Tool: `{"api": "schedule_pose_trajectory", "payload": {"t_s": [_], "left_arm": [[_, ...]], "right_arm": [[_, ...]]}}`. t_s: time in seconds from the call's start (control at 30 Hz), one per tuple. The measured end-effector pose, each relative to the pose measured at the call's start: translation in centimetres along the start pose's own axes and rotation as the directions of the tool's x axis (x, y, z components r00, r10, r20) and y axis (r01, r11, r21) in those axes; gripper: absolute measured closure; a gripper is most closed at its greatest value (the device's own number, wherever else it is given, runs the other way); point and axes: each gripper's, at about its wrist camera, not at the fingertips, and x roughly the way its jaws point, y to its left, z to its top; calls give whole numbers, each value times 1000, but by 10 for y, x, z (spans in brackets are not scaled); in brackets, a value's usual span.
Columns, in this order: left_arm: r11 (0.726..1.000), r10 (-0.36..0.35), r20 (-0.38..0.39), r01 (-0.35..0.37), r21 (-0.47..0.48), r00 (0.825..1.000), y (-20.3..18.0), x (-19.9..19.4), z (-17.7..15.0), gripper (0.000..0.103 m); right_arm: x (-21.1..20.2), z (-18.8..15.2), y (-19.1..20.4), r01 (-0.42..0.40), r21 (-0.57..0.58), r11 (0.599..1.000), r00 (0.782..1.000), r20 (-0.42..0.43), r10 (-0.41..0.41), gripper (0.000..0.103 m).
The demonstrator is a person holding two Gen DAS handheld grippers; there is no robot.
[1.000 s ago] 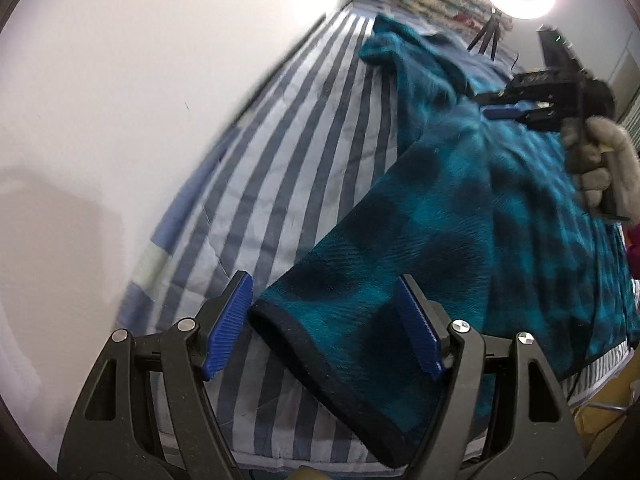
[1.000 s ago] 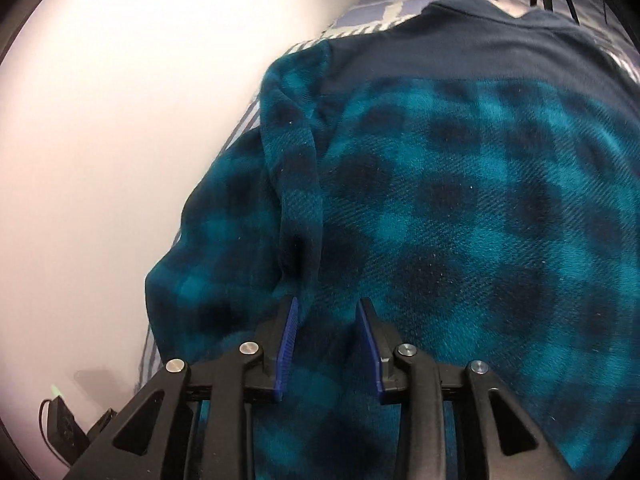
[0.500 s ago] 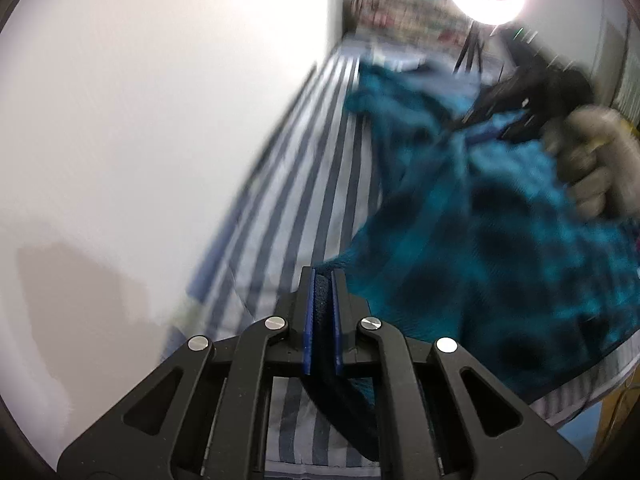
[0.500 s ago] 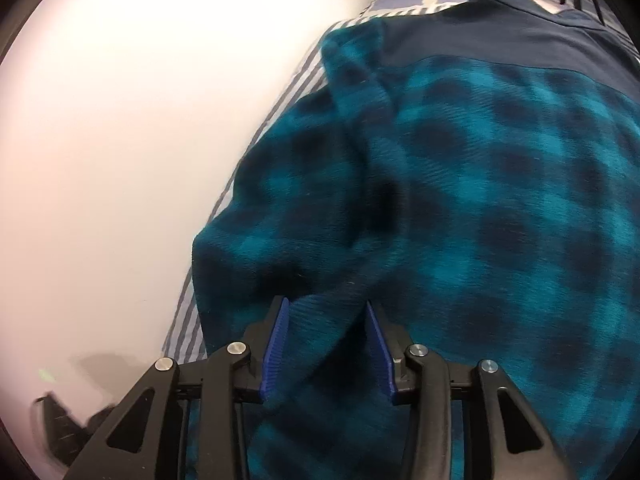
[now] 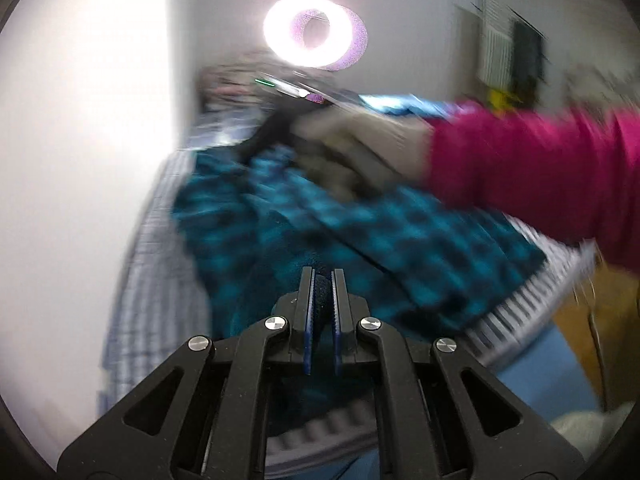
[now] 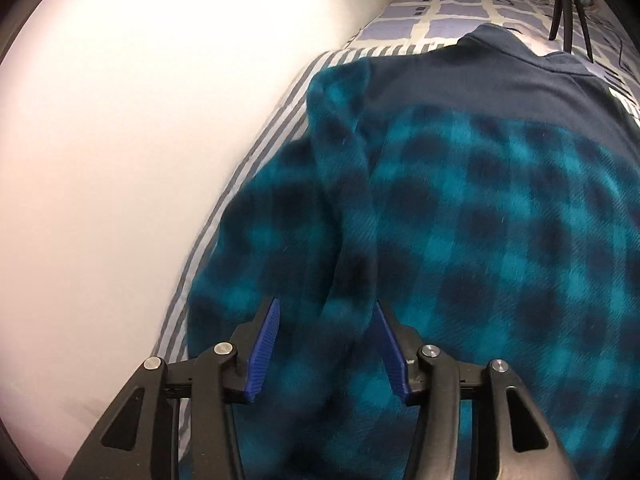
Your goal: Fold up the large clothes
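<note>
Shirt: teal-and-black plaid fleece shirt [image 6: 500, 220] with a dark navy yoke and collar, spread across the bed [image 6: 248, 168], its body bunched into soft folds on the side toward the wall.
Sleeve: one fold of the shirt's cloth [image 5: 322, 292] is pinched between the blue pads of the left tongs [image 5: 322, 300], which are closed tight on it; the rest trails down toward the bed, blurred.
Right tongs: right tongs [image 6: 326, 330] sit low over the shirt, jaws opening; a ridge of plaid cloth lies between the pads, which do not press on it.
Hand: a gloved hand [image 5: 360, 148] in a pink sleeve [image 5: 540, 172] holds the right tongs' black handle above the shirt, seen from the left wrist view, smeared by motion.
Bed: grey-and-white striped sheet, running along a white wall [image 6: 120, 140]; a checked lilac cover [image 6: 448, 12] lies beyond the collar.
Background: a lit ring light [image 5: 314, 32] glows at the far end of the bed.
</note>
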Motion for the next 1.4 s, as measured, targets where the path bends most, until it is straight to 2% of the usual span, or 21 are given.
{"api": "schedule_pose_trajectory", "payload": {"t_s": [0.1, 0.17, 0.23, 0.33, 0.4, 0.5, 0.57, 0.6, 0.67, 0.77, 0.8, 0.83, 0.9, 0.93, 0.97, 1.07, 1.13, 1.2, 1.27, 1.33, 1.4], "left_arm": [[997, -74, -82, 75, 17, 994, -19, 18, -10, 91], [995, -100, -90, 102, 20, 991, -26, 15, -15, 67], [995, -101, -54, 100, -23, 993, -17, 5, -14, 53], [989, -79, -38, 73, -129, 996, 17, -8, -15, 53], [976, 36, -83, -53, -212, 996, 48, -2, -20, 53], [931, 149, -195, -204, -303, 969, 88, 18, -34, 53], [916, 191, -270, -270, -297, 944, 101, 37, -41, 53], [913, 190, -290, -277, -299, 938, 105, 46, -45, 53], [917, 145, -320, -249, -312, 936, 109, 60, -49, 53], [919, 177, -368, -287, -270, 913, 107, 79, -56, 54], [917, 185, -385, -299, -263, 904, 107, 84, -59, 56], [915, 169, -395, -293, -276, 903, 110, 88, -64, 67], [914, 143, -380, -269, -303, 914, 110, 89, -64, 81], [917, 132, -372, -256, -306, 919, 110, 89, -64, 90], [916, 124, -367, -248, -314, 922, 112, 88, -65, 93], [894, 80, -355, -225, -387, 931, 122, 83, -68, 96], [875, 54, -346, -211, -436, 937, 128, 79, -69, 97], [866, 47, -350, -212, -452, 936, 128, 77, -71, 97], [869, 62, -353, -225, -440, 933, 127, 75, -70, 97], [877, 88, -352, -240, -417, 932, 122, 70, -69, 93], [874, 126, -347, -270, -405, 929, 117, 61, -69, 91]], "right_arm": [[9, 6, 0, 78, -24, 997, 996, -27, -79, 53], [12, 7, 0, 84, -30, 996, 996, -31, -84, 53], [4, 2, -3, 90, -42, 995, 996, -20, -90, 53], [-10, -2, -4, 97, -60, 993, 995, -7, -98, 53], [-6, 8, -2, 101, -67, 993, 995, 1, -101, 54], [-8, 17, 9, 97, -108, 989, 995, 27, -95, 55], [-7, 24, 19, 104, -140, 985, 994, 44, -98, 55], [-3, 32, 26, 126, -159, 979, 991, 60, -118, 55], [8, 45, 32, 137, -174, 975, 989, 69, -127, 46], [29, 66, 30, 162, -161, 974, 986, 70, -153, 41], [38, 73, 28, 169, -152, 974, 985, 63, -161, 42], [45, 78, 25, 176, -145, 974, 984, 57, -170, 42], [63, 88, 20, 193, -134, 972, 981, 46, -189, 55], [73, 93, 15, 173, -112, 979, 985, 25, -171, 89], [77, 95, 11, 147, -80, 986, 989, 9, -146, 98], [60, 100, -8, -31, 48, 998, 997, 67, 28, 100], [43, 100, -29, -62, 86, 994, 990, 133, 50, 100], [44, 97, -44, 29, 99, 995, 994, 104, -39, 97], [46, 92, -49, 143, 68, 987, 988, 56, -147, 78], [36, 87, -43, 202, 22, 979, 976, 75, -203, 66], [21, 86, -30, 245, -22, 969, 964, 112, -241, 64]]}}
